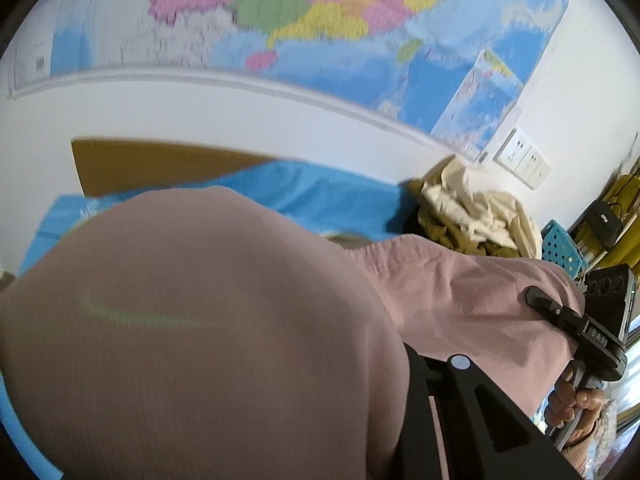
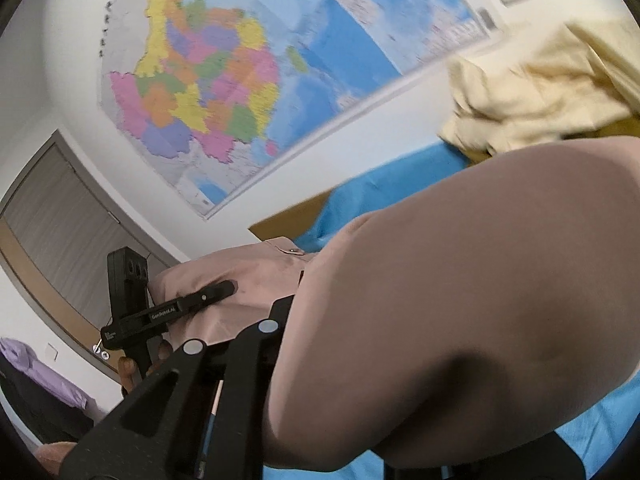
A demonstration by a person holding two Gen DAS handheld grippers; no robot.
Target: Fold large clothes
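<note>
A large dusty-pink garment (image 1: 208, 320) is held up above the blue-covered surface (image 1: 320, 192) and fills the lower part of both views (image 2: 460, 300). My left gripper (image 2: 230, 289) is shut on one edge of it; in its own view the cloth drapes over the jaws and hides them. My right gripper (image 1: 530, 295) is shut on the other edge; in the right wrist view the cloth covers its fingertips too. The cloth hangs stretched between the two grippers.
A pile of cream and olive clothes (image 1: 468, 212) lies at the far right of the blue surface, cream cloth (image 2: 540, 96) close by. A wall map (image 1: 280, 20) hangs behind. A blue perforated basket (image 1: 560, 248) and yellow shelf stand at right. A door (image 2: 60, 216) is at left.
</note>
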